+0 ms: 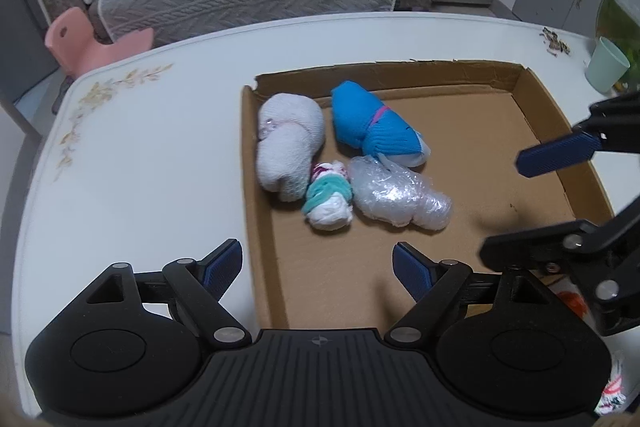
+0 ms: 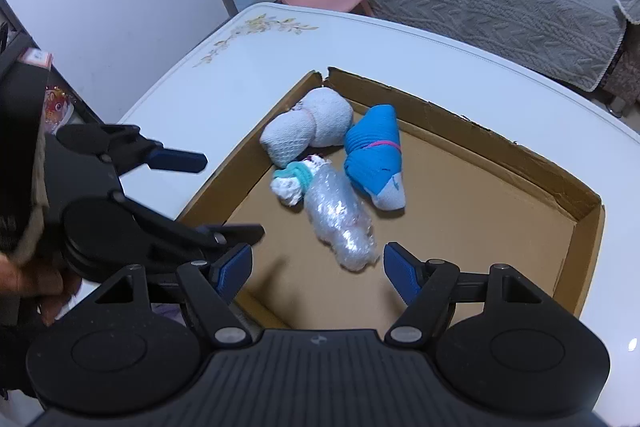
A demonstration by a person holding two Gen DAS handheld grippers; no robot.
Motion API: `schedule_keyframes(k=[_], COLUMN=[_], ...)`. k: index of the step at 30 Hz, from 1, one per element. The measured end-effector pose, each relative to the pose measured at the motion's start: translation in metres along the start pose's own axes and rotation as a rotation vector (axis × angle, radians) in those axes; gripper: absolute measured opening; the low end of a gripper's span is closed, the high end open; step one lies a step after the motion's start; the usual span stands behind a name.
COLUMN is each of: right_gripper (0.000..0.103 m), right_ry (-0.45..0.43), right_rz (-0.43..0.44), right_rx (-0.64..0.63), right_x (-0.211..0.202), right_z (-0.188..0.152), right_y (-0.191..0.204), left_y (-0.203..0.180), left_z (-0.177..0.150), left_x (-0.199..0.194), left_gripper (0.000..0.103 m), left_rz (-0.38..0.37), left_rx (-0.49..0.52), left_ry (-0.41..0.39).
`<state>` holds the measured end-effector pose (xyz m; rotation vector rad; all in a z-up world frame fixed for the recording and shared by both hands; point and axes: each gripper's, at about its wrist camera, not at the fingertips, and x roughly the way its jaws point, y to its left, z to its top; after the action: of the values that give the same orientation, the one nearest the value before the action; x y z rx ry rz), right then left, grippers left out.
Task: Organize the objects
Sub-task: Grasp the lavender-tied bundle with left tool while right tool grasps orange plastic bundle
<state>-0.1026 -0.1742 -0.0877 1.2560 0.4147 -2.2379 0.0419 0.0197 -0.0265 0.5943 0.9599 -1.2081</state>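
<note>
Hidden or cut off: the near edge of the cardboard tray (image 1: 552,115) sat behind the left gripper's body in the left wrist view. A rounded, greenish glass vessel (image 1: 620,15) ran off the right edge, its contents too blurred to tell. Some patterned white fabric (image 1: 612,395) at the lower right was mostly out of frame. No legible writing anywhere; a red-and-white packet (image 2: 58,109) at the left of the right wrist view carried a print too small to read.

Left gripper (image 1: 318,269): jaws spread wide, nothing between the ribbed blue pads, hovering over the tray's near left corner. Right gripper (image 2: 318,267): likewise wide open and empty, over the tray floor just short of the bubble-wrap bundle (image 2: 340,223).

Four bundles lay clustered in the tray's far left part, touching or nearly so: a white knit sock roll (image 1: 286,151), lumpy and soft; a blue ribbed sock roll (image 1: 370,125) with a pink band and a pale toe; a small white cloth knot (image 1: 328,201) bound with a teal tie; the crinkly clear bubble-wrap bundle, oblong.

The tray was shallow, brown, corrugated, with torn rims. It rested on a glossy white tabletop (image 1: 140,155) with a faded floral print at one corner. A pale green cup (image 1: 606,65) stood beside the tray's far right corner.
</note>
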Motion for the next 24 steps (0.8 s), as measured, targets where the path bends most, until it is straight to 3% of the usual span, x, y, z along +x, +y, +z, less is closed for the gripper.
schedule_keyframes(k=[6,12,24], right_gripper=[0.073,0.073,0.073], right_ry=[-0.024,-0.003,0.146], right_rz=[0.002,-0.012,-0.063], right_rx=[-0.022,0.033,0.183], right_x=[-0.027,-0.038,-0.004], right_z=[-0.022,-0.057,-0.098], right_y=[0.006,-0.007,-0.024], left_y=[0.012,0.006,-0.006], left_z=[-0.016,-0.044,-0.081], left_x=[-0.019,-0.024,-0.002], left_gripper=[0.088,0.088,0.09], left_rz=[0.007,0.0,-0.006], left_rx=[0.013,0.076,0.136], left_ry=[0.047,0.11,0.187])
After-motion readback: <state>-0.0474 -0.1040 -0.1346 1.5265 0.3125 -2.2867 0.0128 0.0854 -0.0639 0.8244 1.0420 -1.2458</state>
